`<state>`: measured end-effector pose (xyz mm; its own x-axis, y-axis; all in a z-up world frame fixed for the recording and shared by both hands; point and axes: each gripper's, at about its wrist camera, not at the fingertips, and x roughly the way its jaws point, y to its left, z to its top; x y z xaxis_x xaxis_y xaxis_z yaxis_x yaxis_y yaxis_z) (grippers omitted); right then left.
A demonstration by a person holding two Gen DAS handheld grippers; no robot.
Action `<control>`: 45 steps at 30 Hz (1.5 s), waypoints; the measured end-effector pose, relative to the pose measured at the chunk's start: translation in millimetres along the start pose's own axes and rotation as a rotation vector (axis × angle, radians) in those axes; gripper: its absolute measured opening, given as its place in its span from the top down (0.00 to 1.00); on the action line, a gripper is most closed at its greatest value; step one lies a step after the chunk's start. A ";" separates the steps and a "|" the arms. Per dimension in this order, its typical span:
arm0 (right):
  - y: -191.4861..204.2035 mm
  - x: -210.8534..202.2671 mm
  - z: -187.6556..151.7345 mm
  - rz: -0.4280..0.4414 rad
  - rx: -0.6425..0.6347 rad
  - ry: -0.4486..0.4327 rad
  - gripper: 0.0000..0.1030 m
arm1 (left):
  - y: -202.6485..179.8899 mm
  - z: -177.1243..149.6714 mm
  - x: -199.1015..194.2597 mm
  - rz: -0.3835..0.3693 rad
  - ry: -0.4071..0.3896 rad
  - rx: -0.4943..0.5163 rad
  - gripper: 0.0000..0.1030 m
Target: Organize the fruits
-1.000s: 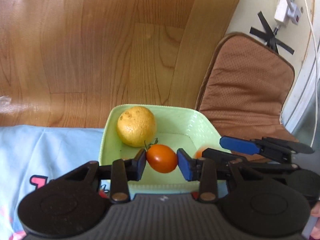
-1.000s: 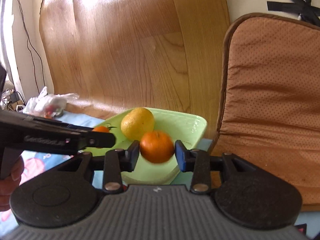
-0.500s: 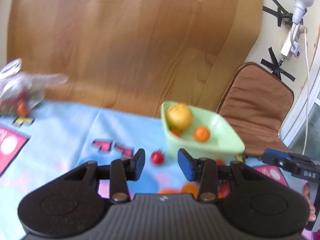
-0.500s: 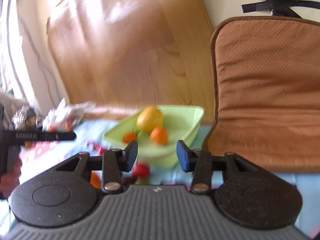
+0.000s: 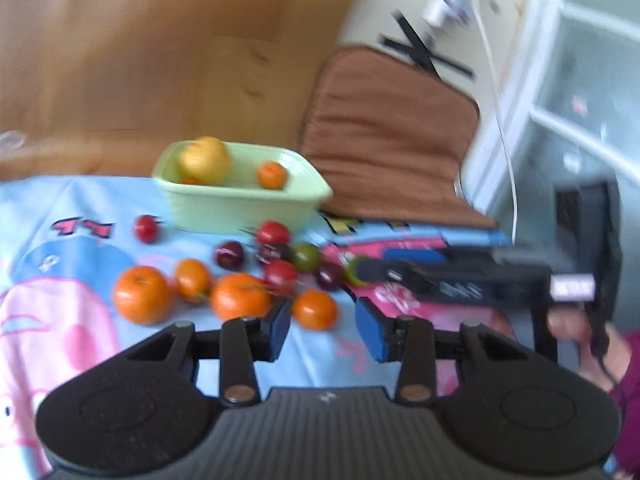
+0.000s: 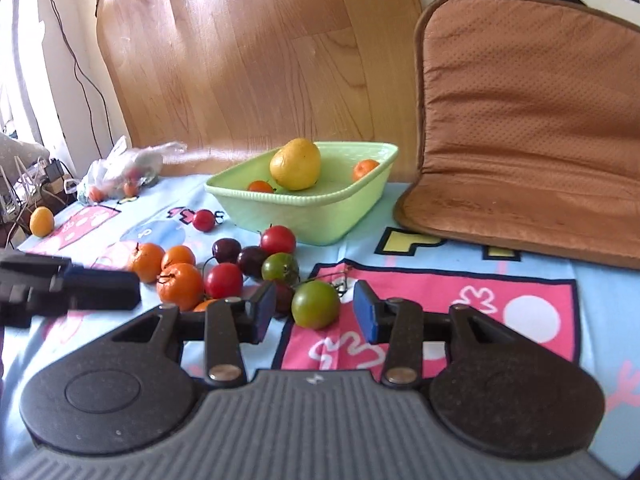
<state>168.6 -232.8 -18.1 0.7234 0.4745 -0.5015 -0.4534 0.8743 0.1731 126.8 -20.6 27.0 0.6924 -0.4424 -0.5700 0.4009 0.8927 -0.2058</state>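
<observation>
- Progress: the pale green rectangular plastic basin [image 6: 320,216] holds three pieces: a large yellow citrus fruit [image 6: 295,164], a small orange mandarin [image 6: 365,169] toward its far right end, and a small orange tomato [image 6: 260,187] by the near rim.
- Left to do, by my estimate most of the job: a loose cluster of orange mandarins and red, dark and green tomatoes [image 6: 224,268] lies on the cartoon-print blue and pink cloth [image 6: 460,280] covering the counter, in front of the basin. One red cherry tomato [image 6: 204,220] sits apart to the left, and a small yellow fruit [image 6: 41,221] lies well off at the far left edge. A clear plastic bag [image 6: 120,168] behind seems to hold more fruit; its contents are too small to identify.
- Left claw [image 5: 322,326]: jaws apart, nothing held, low over the cloth with an orange mandarin [image 5: 314,309] just ahead of the gap. View is motion-blurred.
- Right claw [image 6: 314,312]: jaws apart, nothing gripped; a round green tomato [image 6: 315,304] sits between the blue pads but clear of both.
- Change against one second ago: the left claw then pinched the orange tomato over the basin and the right claw pinched a mandarin there; both pieces now lie in the basin.
- Both claws have pulled back from the basin to the loose pile, likely for the next picks.
</observation>
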 end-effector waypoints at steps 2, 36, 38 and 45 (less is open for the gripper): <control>0.8 6.6 -1.7 -0.026 -0.015 0.024 0.56 | -12.7 -3.0 11.4 0.044 0.017 0.050 0.64; 118.9 -27.6 -47.4 0.079 -0.256 0.056 0.69 | 28.0 -73.9 -65.6 0.120 -0.059 -0.058 0.70; 115.7 -25.4 -47.2 0.080 -0.237 0.064 0.68 | 33.2 -75.1 -66.8 0.102 -0.070 -0.093 0.70; 124.0 -29.1 -55.6 0.024 -0.196 0.038 0.68 | 33.3 -75.1 -64.5 0.085 -0.063 -0.094 0.70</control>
<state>62.4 -143.9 -29.1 0.6930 0.4871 -0.5315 -0.5651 0.8248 0.0190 50.4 44.2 -2.7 0.7590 -0.3668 -0.5379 0.2834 0.9299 -0.2343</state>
